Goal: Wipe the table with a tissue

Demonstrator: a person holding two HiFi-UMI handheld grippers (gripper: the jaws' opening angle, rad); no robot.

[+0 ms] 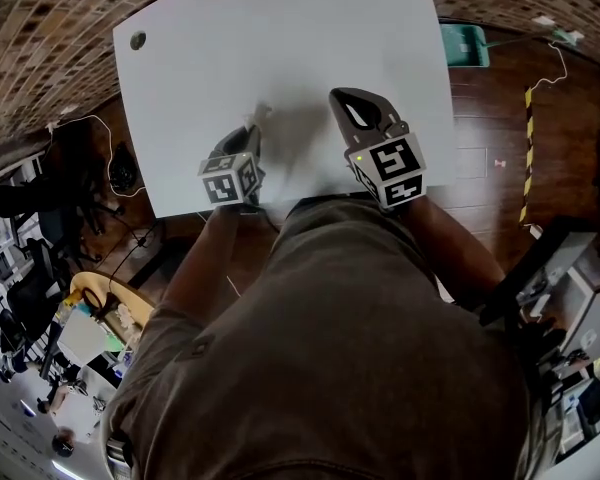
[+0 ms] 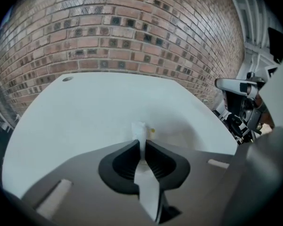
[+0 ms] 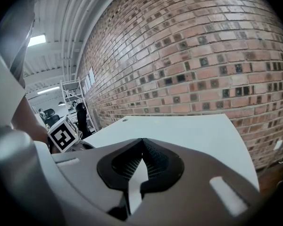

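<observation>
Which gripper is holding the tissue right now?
The left gripper: a white tissue is pinched between its jaws, sticking out over the table. The right gripper has its jaws shut on nothing.

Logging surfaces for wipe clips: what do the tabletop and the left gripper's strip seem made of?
Tabletop: smooth matte white, probably laminate; even, no grain. Tissue pinched in the left gripper: thin white paper, apparently; its free end looks crumpled and soft.
</observation>
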